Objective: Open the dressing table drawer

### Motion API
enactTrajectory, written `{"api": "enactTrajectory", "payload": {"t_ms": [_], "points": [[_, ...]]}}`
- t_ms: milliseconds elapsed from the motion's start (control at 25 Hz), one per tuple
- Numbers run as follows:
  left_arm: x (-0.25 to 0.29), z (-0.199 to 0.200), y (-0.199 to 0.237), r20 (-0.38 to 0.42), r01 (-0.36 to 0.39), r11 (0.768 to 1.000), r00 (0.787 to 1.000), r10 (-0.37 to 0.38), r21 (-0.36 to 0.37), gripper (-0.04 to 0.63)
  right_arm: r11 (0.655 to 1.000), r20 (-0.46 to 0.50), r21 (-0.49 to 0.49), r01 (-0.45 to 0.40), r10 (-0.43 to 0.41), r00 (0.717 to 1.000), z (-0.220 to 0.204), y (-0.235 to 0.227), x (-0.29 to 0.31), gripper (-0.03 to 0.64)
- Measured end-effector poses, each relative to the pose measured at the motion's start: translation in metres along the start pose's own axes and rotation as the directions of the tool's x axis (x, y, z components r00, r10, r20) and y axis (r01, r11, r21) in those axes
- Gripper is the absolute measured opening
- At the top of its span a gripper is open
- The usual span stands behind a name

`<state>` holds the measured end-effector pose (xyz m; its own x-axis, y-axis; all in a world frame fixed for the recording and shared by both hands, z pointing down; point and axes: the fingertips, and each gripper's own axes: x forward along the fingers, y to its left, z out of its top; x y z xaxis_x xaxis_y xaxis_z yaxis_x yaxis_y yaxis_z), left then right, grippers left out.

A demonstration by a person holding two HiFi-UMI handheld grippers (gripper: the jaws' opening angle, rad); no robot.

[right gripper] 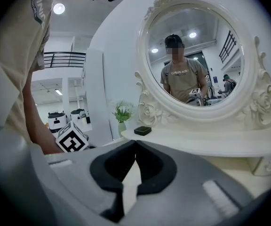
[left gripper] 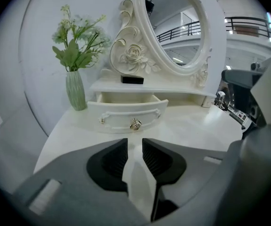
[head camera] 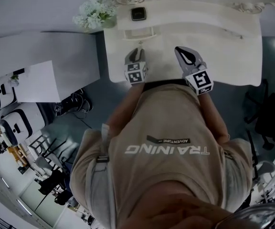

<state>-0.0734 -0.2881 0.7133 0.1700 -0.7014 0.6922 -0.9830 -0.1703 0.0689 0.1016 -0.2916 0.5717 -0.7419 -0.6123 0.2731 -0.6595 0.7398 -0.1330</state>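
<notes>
Cream-white, the dressing table [head camera: 233, 56] fills the space ahead of the person, its oval mirror [left gripper: 173, 27] in a carved frame rising at the back. The drawer [left gripper: 126, 114] sits under the low shelf at the mirror's foot, and it already stands out from that shelf, its hollow showing behind the curved front. The opening looks done, or nearly. At most a further pull is left, and how far the drawer can run I cannot tell.

The left gripper [left gripper: 134, 147] hovers near the drawer with its jaws spread and nothing between them, clear of the gold knob [left gripper: 135, 124]. The right gripper [right gripper: 135, 145] is off to the side, its jaw tips pressed together on nothing.

The tabletop is smooth and mostly bare. A green vase [left gripper: 75, 91] of flowers stands just left of the drawer, and a small black box [left gripper: 132, 79] lies on the shelf. Around it are a grey floor, a white wall and a paper-strewn desk [head camera: 37, 80].
</notes>
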Motion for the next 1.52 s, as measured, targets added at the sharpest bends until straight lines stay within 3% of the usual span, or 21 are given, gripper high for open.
{"api": "enactTrajectory", "payload": {"t_ms": [200, 320, 440, 640, 840, 1000, 1120, 1320, 1520], "points": [[-0.039, 0.007, 0.005, 0.034, 0.014, 1.000, 0.999, -0.013, -0.017, 0.089, 1.000, 0.005, 0.017, -0.012, 0.012, 1.000, 0.006, 0.006, 0.008, 0.003], [-0.061, 0.032, 0.008, 0.112, 0.032, 0.999, 0.993, -0.036, 0.035, 0.008, 1.000, 0.005, -0.007, -0.016, 0.016, 1.000, 0.009, 0.008, 0.019, 0.003], [-0.086, 0.064, 0.011, 0.201, 0.047, 0.996, 0.978, -0.062, 0.075, 0.008, 0.999, 0.007, -0.036, 0.000, 0.000, 1.000, 0.020, 0.006, 0.026, 0.003], [-0.122, 0.141, 0.027, 0.348, 0.060, 0.990, 0.932, -0.100, 0.124, 0.008, 0.996, 0.042, -0.088, 0.025, -0.022, 0.999, 0.064, 0.011, 0.039, 0.003], [-0.148, 0.215, 0.042, 0.433, 0.052, 0.985, 0.893, -0.121, 0.167, 0.008, 0.991, 0.069, -0.131, 0.041, -0.033, 0.997, 0.120, 0.019, 0.046, 0.003], [-0.173, 0.260, 0.052, 0.515, 0.025, 0.982, 0.849, -0.121, 0.189, 0.008, 0.981, 0.100, -0.191, 0.042, -0.023, 0.995, 0.158, 0.021, 0.050, 0.003], [-0.194, 0.279, 0.056, 0.561, 0.015, 0.978, 0.817, -0.132, 0.209, 0.008, 0.971, 0.140, -0.231, 0.060, -0.028, 0.990, 0.187, 0.021, 0.050, 0.003], [-0.214, 0.293, 0.057, 0.588, 0.020, 0.971, 0.793, -0.159, 0.237, 0.008, 0.965, 0.202, -0.238, 0.111, -0.063, 0.977, 0.223, 0.019, 0.040, 0.003], [-0.235, 0.312, 0.051, 0.617, 0.014, 0.958, 0.763, -0.195, 0.286, 0.008, 0.966, 0.216, -0.222, 0.129, -0.081, 0.973, 0.229, 0.018, 0.034, 0.003]]}}
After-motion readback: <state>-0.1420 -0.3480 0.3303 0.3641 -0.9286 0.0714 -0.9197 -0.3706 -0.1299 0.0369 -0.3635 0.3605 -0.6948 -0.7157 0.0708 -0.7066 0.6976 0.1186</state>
